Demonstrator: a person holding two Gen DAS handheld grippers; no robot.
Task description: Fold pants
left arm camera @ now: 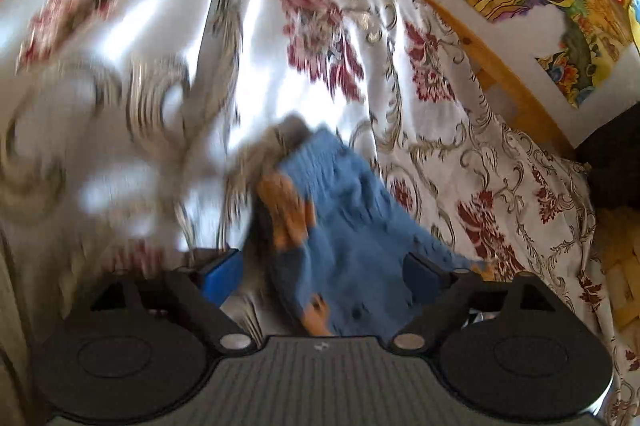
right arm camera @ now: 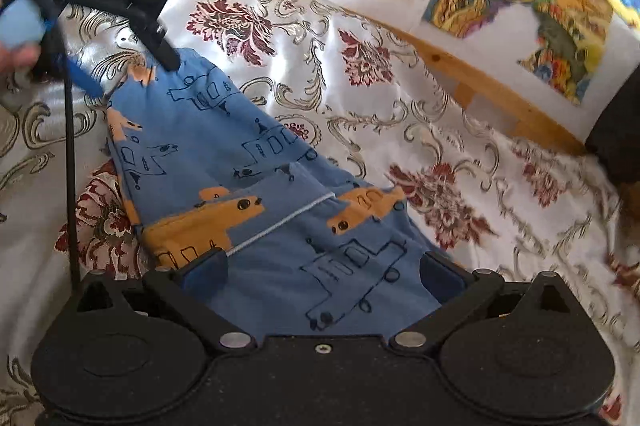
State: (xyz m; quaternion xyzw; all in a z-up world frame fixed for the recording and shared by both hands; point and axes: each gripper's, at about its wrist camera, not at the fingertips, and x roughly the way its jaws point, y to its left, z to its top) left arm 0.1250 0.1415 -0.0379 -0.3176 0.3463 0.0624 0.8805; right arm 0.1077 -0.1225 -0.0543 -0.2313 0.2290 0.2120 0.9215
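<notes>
The blue pants [right arm camera: 248,162], printed with orange shapes, lie across the floral bedspread [right arm camera: 460,154] from ten to six o'clock. The left gripper [right arm camera: 132,62] pinches the far end; the right gripper [right arm camera: 324,274] stands spread over the near end. Judged mid-fold: next, clamp and bring ends together.

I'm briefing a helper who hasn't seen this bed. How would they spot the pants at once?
Find the white bedspread with dark red flowers beside the wooden rail. The pants lie stretched across it: the only blue cloth there, printed with orange shapes and dark line drawings.
</notes>
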